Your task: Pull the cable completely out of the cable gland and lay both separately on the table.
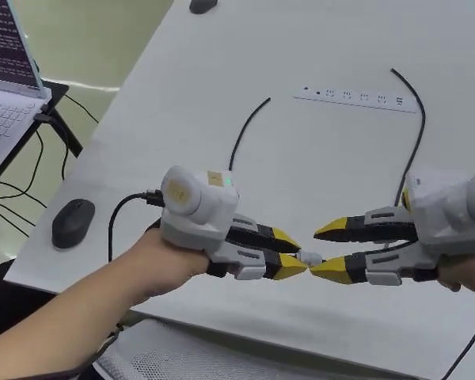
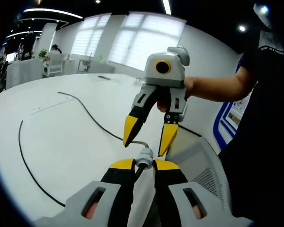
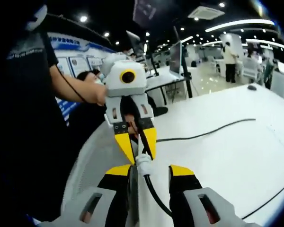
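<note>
Between left gripper and right gripper, the cable gland lies level, crosswise.

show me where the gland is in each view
Head view: gland low centre, between the left claw and right claw tips.
Left gripper view: gland low centre, at its own tips, under the open right claw.
Right gripper view: gland low centre, just past its own jaws.
Shared landmark: white table.

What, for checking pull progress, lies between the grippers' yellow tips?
Head view: the small whitish cable gland, clamped by the left gripper. Right gripper view: its thin black cable runs through the open right gripper.
</note>
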Available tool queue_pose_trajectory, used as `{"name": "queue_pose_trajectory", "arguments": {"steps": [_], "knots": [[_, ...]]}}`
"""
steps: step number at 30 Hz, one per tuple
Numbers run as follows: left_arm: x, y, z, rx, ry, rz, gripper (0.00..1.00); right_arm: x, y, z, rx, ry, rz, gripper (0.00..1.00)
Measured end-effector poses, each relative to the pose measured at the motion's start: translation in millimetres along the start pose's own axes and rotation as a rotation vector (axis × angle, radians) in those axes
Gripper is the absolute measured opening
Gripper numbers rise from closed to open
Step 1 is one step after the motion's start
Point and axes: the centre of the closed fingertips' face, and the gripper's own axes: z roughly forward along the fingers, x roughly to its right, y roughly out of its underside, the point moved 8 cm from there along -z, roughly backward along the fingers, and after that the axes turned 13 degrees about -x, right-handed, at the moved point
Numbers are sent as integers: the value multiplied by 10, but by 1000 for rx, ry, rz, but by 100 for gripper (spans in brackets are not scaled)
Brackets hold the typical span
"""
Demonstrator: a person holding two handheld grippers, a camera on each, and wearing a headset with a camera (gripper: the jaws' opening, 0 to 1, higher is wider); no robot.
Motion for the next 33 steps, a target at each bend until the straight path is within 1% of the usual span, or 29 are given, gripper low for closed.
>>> {"name": "queue_pose_trajectory", "arguments": {"steps": [1, 2, 3, 4, 5, 6, 7, 8, 9, 10, 11, 12, 14, 15, 18, 22, 24, 25, 27, 28, 30, 33], "knots": [[4, -1, 1, 2, -2, 11, 15, 6, 9, -4, 6, -48, 55, 23], [11, 0, 2, 1, -1, 19, 15, 5, 30, -9, -2, -107, 111, 22], [11, -1, 4, 1, 0, 26, 15, 15, 28, -9, 12, -134, 127, 23], [18, -2, 6, 2, -5, 47, 15, 30, 21, -7, 33, -154, 141, 24], [25, 0, 8, 1, -7, 59, 15, 36, 27, -6, 25, -183, 173, 24], [36, 4, 12, -3, -7, 66, 15, 24, 34, 1, 23, -236, 223, 23], [42, 5, 14, -3, -7, 74, 15, 22, 52, 10, 0, -264, 250, 21], [52, 6, 16, -3, -10, 88, 15, 36, 61, 22, -17, -256, 248, 20], [51, 9, 15, -4, -12, 93, 15, 70, 54, 45, -20, -227, 238, 18], [50, 11, 15, -5, -12, 94, 15, 65, 53, 55, -23, -230, 241, 19], [48, 14, 16, -5, -12, 97, 15, 46, 54, 60, -24, -257, 260, 20], [44, 17, 17, -4, -15, 101, 15, 6, 53, 69, -27, -304, 288, 20], [41, 18, 20, -2, -15, 101, 15, 14, 61, 92, -34, -285, 257, 18], [46, 16, 24, 0, -11, 99, 15, 10, 63, 98, -36, -286, 250, 17], [47, 16, 29, -5, -8, 96, 15, -5, 73, 105, -42, -314, 256, 9], [44, 26, 38, -21, -6, 97, 15, -9, 86, 125, -54, -298, 238, 9], [45, 33, 42, -27, -4, 96, 15, -28, 89, 128, -58, -279, 192, 9], [44, 39, 45, -28, 0, 93, 15, -40, 91, 128, -63, -273, 186, 8], [39, 48, 50, -30, -1, 88, 15, -47, 94, 124, -65, -248, 161, 8], [39, 51, 52, -30, 2, 85, 15, -51, 93, 124, -67, -243, 154, 8], [47, 49, 53, -30, 2, 77, 15, -51, 79, 112, -67, -190, 89, 8], [27, 43, 36, -24, 10, 47, 15, -90, 49, 99, -70, -117, -2, 8]]}}
